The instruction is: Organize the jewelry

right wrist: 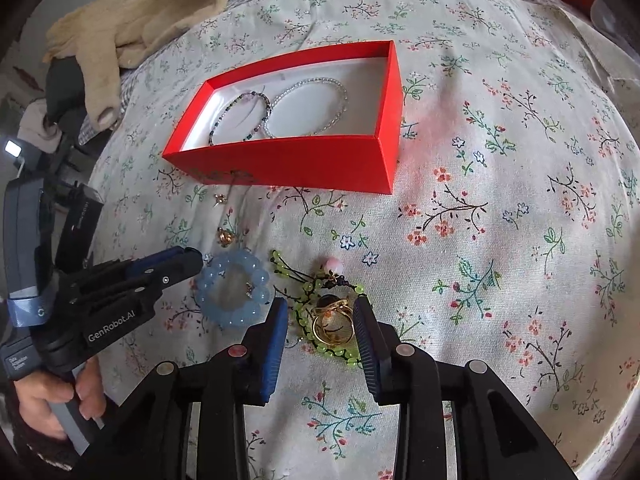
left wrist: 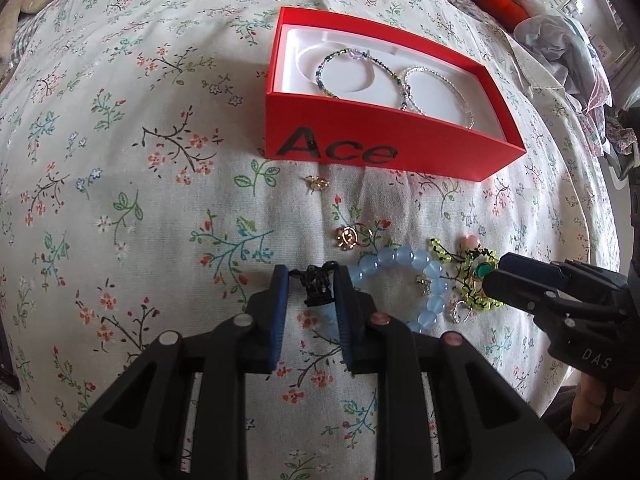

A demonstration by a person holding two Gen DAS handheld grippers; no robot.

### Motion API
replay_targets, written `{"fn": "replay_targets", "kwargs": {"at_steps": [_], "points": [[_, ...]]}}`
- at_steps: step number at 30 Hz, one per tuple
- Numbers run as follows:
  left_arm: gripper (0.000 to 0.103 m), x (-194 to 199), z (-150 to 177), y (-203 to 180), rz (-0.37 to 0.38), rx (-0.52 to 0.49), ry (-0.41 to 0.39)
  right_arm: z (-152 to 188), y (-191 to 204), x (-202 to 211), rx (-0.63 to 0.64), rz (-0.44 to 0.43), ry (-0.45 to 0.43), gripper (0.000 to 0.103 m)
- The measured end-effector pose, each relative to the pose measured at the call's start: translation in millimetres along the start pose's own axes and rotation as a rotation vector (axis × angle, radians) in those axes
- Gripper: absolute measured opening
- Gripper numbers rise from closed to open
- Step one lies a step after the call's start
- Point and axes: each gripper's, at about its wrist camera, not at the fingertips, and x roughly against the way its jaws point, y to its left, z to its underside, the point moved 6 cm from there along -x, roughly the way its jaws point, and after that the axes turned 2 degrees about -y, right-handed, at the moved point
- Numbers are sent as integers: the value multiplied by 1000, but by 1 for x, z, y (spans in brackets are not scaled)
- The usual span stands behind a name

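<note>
A floral bedspread carried everything. Ahead of the right gripper sat a red box; between its fingers lay a green beaded bracelet, with a blue bead bracelet just to its left.

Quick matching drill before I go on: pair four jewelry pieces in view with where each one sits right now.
Things:
1. silver bead bracelet
2. blue bead bracelet
3. gold rings
4. small black piece

Places:
A. between the open fingers of the right gripper, on the green beaded strand
B. inside the red box
C. between the fingers of the left gripper
D. on the floral bedspread, just past the left gripper's tips

Pairs: 1-B, 2-D, 3-A, 4-C
</note>
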Motion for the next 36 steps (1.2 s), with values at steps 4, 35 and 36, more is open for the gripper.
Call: {"fn": "replay_targets", "kwargs": {"at_steps": [4,35,36], "points": [[25,0,-1,-1,1,3,-1,1,2,-7,24,38,16,22],[25,46,-75,-4,124,95,-265,-84,-5,47,-127,-87,-234,22],[25,44,-78,-4,123,96,-270,-88,-6,44,-133,-88,-236,22]]}}
